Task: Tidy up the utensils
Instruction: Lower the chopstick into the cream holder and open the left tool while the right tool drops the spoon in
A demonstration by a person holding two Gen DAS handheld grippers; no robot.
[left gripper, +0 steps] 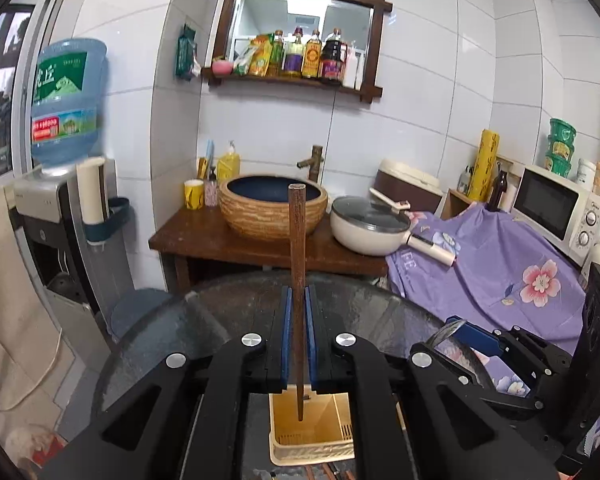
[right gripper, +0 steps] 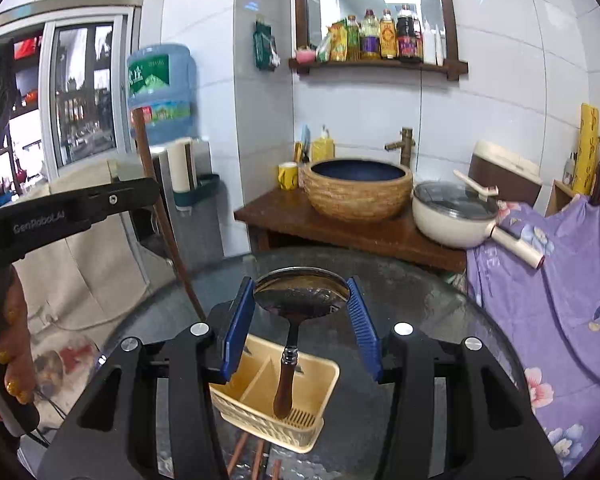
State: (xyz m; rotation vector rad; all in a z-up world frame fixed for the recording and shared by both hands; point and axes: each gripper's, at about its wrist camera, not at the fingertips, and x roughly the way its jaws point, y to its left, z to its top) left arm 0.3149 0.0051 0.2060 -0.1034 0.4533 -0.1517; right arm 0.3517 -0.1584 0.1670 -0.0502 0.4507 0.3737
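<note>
Chopstick [left gripper: 298, 280] clamped upright between the pads of the left gripper [left gripper: 299, 300], lower end hanging over the utensil basket [left gripper: 312, 446] on the glass table [left gripper: 220, 304]; spoon [right gripper: 300, 294] pinched by its bowl in the right gripper [right gripper: 302, 300], handle dangling down into the same basket [right gripper: 324, 376]; more chopsticks [right gripper: 240, 452] on the table just in front of the basket; behind the table, wooden counter [right gripper: 340, 232] carrying basin [right gripper: 358, 190], lidded pan [right gripper: 452, 216] to its right, cup [right gripper: 288, 175] to its left.

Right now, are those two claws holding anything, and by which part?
Yes. The left gripper clamps a wooden chopstick partway along its shaft. The right gripper holds a spoon by its metal bowl, handle hanging over the cream holder.
</note>
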